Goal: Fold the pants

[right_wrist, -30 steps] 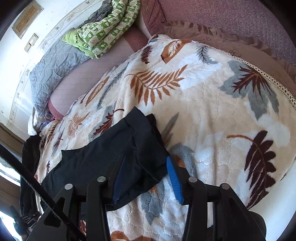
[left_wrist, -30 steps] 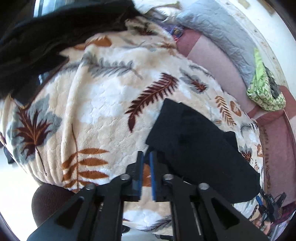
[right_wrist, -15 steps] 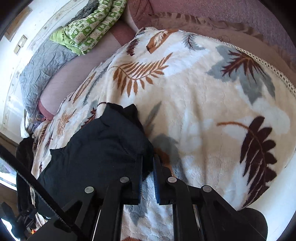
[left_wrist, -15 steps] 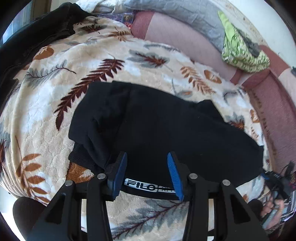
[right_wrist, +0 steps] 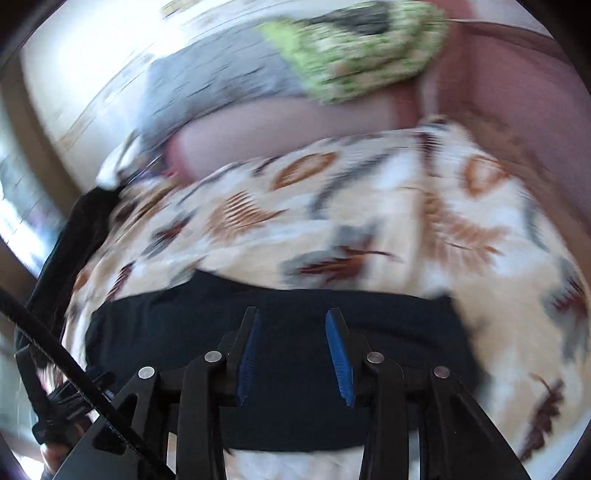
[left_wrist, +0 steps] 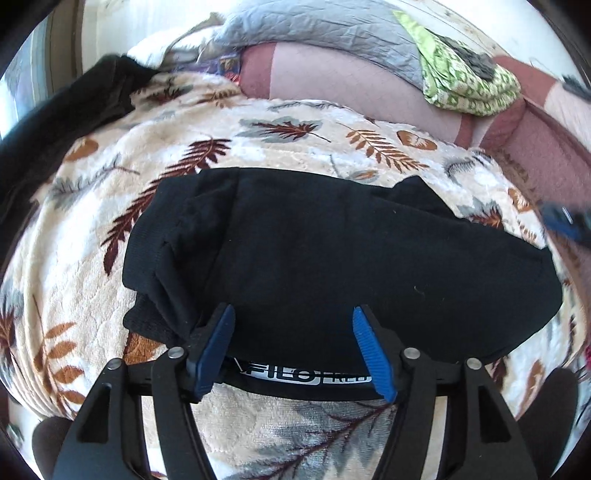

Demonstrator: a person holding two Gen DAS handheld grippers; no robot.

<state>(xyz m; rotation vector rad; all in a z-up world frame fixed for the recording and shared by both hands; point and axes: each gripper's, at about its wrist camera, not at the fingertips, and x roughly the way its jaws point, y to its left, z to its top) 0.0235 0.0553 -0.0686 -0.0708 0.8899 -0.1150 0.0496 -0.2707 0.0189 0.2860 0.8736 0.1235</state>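
The black pants (left_wrist: pixel 332 258) lie folded in a wide bundle on the leaf-patterned blanket (left_wrist: pixel 258 147), with a white-lettered waistband label at the near edge. My left gripper (left_wrist: pixel 291 317) is open, its blue pads either side of the near edge of the pants, holding nothing. In the blurred right wrist view the pants (right_wrist: pixel 280 354) fill the lower middle. My right gripper (right_wrist: pixel 291 321) is open over them and empty. The right gripper shows as a blue blur at the right edge of the left wrist view (left_wrist: pixel 565 221).
A grey quilt (left_wrist: pixel 332 29) and a green patterned cloth (left_wrist: pixel 469 81) lie at the back on the pink sofa (left_wrist: pixel 351 85). A dark garment (left_wrist: pixel 55 122) lies at the blanket's left side. The blanket (right_wrist: pixel 369 221) drops off at the near edge.
My left gripper opened and swung right over the pants. My right gripper shut at the pants' corner, then opened, and is now swinging fast to face the long side of the pants.
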